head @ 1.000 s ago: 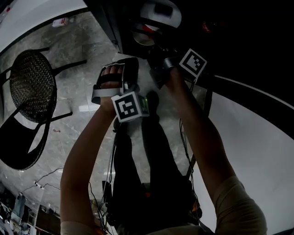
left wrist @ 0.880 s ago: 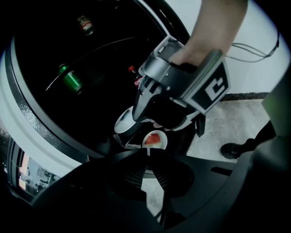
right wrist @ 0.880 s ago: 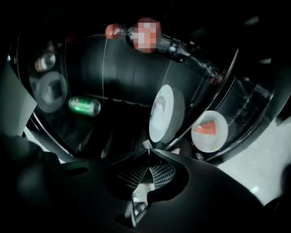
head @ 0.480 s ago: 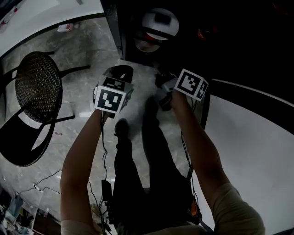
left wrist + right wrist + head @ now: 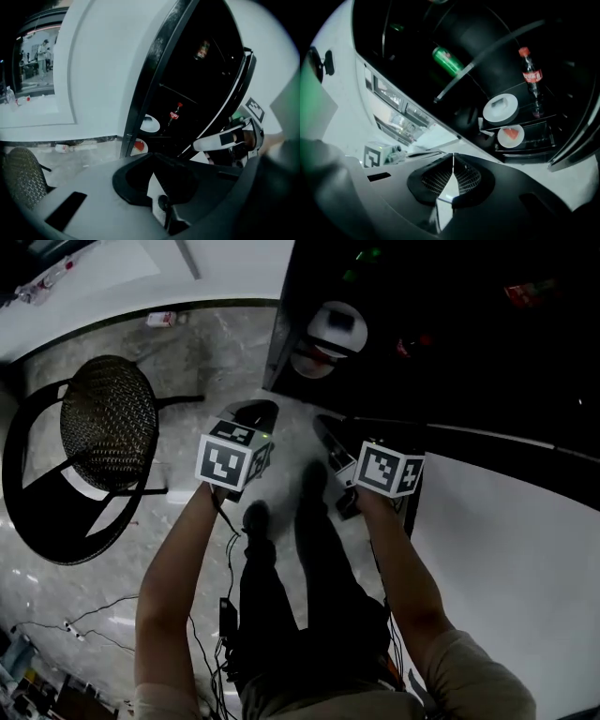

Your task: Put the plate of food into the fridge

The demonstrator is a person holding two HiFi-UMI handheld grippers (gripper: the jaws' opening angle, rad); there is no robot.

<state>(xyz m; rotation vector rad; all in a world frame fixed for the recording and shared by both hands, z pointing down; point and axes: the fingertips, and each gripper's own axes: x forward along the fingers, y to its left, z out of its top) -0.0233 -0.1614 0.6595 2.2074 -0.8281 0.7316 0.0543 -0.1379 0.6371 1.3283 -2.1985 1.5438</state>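
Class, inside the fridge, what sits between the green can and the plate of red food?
A white round dish, above the plate of red food and below the green can; the right gripper view shows it.

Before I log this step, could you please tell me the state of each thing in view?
fridge, open
plate of food, already inside the fridge, low down
cola bottle, upright and capped, inside the fridge
left gripper, jaws shut, nothing held
right gripper, jaws shut, nothing held
chair, standing upright
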